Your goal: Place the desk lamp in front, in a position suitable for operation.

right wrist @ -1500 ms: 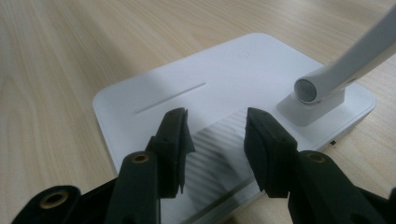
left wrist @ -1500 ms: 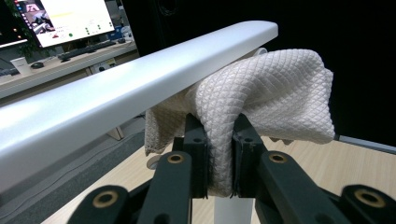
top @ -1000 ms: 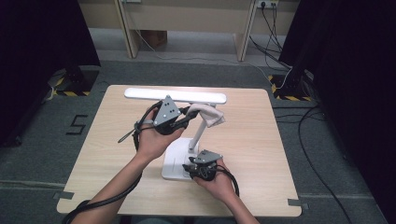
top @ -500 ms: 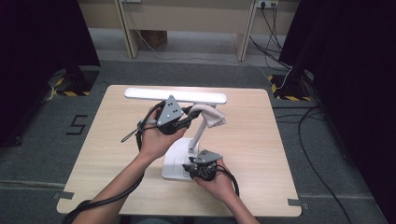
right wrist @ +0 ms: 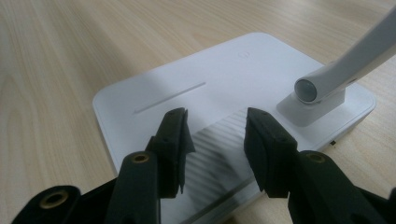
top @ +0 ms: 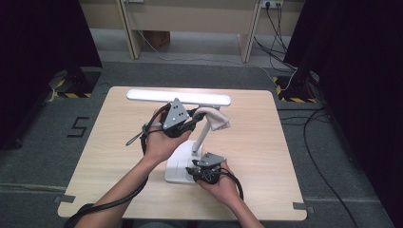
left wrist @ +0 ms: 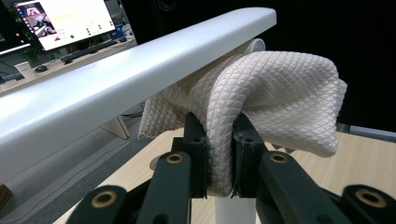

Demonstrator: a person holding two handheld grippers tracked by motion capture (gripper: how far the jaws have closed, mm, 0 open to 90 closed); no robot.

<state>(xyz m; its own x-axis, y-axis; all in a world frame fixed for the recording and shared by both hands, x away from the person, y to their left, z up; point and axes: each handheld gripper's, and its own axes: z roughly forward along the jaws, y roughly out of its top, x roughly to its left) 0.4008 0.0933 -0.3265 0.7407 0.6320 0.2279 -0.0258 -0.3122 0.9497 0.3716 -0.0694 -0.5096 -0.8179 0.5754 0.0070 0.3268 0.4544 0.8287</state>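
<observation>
Two tongs at work over a pale wooden tabletop (top: 266, 142), one in each of the person's hands. Left tongs (top: 192, 121), raised above mid-table, jaws pinching a fold of white quilted cloth (top: 215, 118); in the left gripper view the cloth (left wrist: 261, 93) bunches between the black jaws and presses against the underside of the lamp head (left wrist: 126, 70), draping over the spot where the arm joins it. White desk lamp: long flat head (top: 178, 98) running left to right across the far half of the tabletop, slanted arm (top: 203, 133) dropping to a flat rectangular base (top: 180, 164) nearer the person. Right tongs (top: 199, 172) low at the near right part of the base, held by the right hand (top: 221, 183). In the right gripper view the right tongs (right wrist: 215, 140) are spread, jaws apart with nothing between them, poised just over a ribbed strip (right wrist: 215, 158) along the near edge of the base (right wrist: 187, 79); whether the tips touch the surface cannot be told. Arm hinge (right wrist: 310, 91) sits at the base's right corner. Left hand (top: 161, 142) wraps the left tongs' grip, cable (top: 109, 204) trailing toward the near left edge. Grey carpet floor (top: 57, 156) around the table.
</observation>
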